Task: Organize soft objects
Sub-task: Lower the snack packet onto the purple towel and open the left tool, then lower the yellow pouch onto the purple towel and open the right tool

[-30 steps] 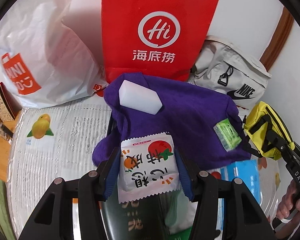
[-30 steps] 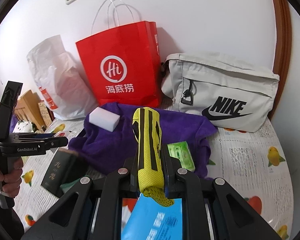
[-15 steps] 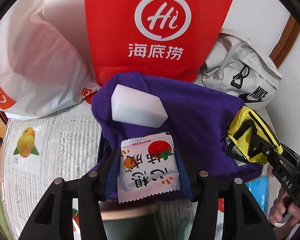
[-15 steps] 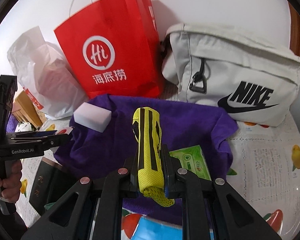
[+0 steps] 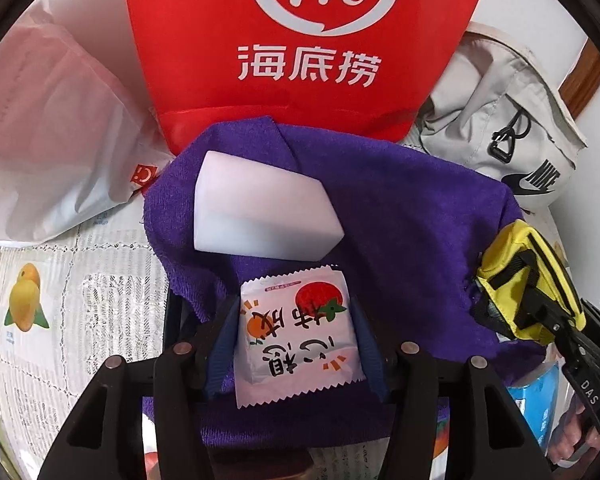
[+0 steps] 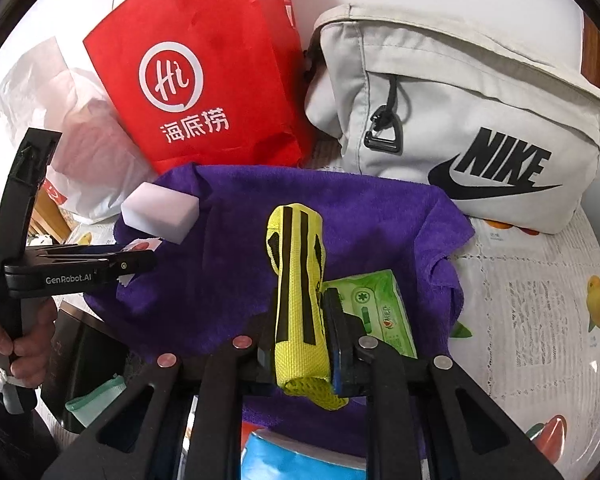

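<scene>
My left gripper (image 5: 296, 328) is shut on a white snack packet (image 5: 298, 332) printed with fruit, held over the purple towel (image 5: 399, 232). A white sponge block (image 5: 256, 208) lies on the towel just ahead of the packet. My right gripper (image 6: 300, 320) is shut on a rolled yellow mesh pouch (image 6: 298, 276) with black stripes, over the same towel (image 6: 228, 248). A green wipes pack (image 6: 379, 308) lies on the towel at the right of the pouch. The left gripper (image 6: 136, 260) shows at the left of the right wrist view, the right gripper (image 5: 499, 288) at the right of the left wrist view.
A red paper bag (image 6: 204, 68) and a grey Nike bag (image 6: 459, 100) stand behind the towel, a white plastic bag (image 5: 44, 132) to the left. A blue packet (image 6: 300, 460) and a dark box (image 6: 80, 356) lie nearer. The table (image 6: 539, 320) has a fruit-print lace cloth.
Both grippers have moved forward over the purple towel toward the bags, each still holding its item. The sponge and the red bag now look closer.
</scene>
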`<action>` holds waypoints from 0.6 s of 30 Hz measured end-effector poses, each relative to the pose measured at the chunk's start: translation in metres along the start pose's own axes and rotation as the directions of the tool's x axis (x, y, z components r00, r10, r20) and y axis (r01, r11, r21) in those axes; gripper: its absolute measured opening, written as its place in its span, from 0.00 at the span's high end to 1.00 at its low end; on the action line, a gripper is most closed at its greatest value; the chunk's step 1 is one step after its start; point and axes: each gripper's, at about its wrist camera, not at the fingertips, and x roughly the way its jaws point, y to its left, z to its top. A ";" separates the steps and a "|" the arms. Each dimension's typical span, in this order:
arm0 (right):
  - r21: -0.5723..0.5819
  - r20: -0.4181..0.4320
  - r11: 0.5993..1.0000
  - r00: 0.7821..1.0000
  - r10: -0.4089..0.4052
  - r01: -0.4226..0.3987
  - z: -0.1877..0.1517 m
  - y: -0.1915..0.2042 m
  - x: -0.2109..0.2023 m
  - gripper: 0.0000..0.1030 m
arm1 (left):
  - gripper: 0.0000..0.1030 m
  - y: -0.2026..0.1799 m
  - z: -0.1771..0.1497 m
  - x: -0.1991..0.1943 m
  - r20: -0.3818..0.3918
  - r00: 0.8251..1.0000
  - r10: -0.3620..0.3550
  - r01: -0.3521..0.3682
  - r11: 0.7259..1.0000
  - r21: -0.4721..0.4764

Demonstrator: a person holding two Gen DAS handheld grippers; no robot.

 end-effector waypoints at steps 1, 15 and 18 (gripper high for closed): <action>0.001 -0.001 1.000 1.000 -0.003 0.003 0.000 -0.001 0.000 0.79 | 0.44 0.001 0.000 0.001 -0.002 1.000 -0.002 0.002 1.000 -0.003; 0.003 0.054 0.999 0.998 -0.042 0.042 -0.008 -0.009 -0.029 0.45 | 0.19 0.002 -0.004 -0.032 0.059 0.998 0.012 -0.011 1.000 -0.022; 0.002 0.065 0.999 0.997 -0.041 0.041 -0.012 -0.005 -0.042 0.45 | 0.19 0.001 -0.014 -0.054 0.116 0.993 -0.006 0.007 1.000 -0.006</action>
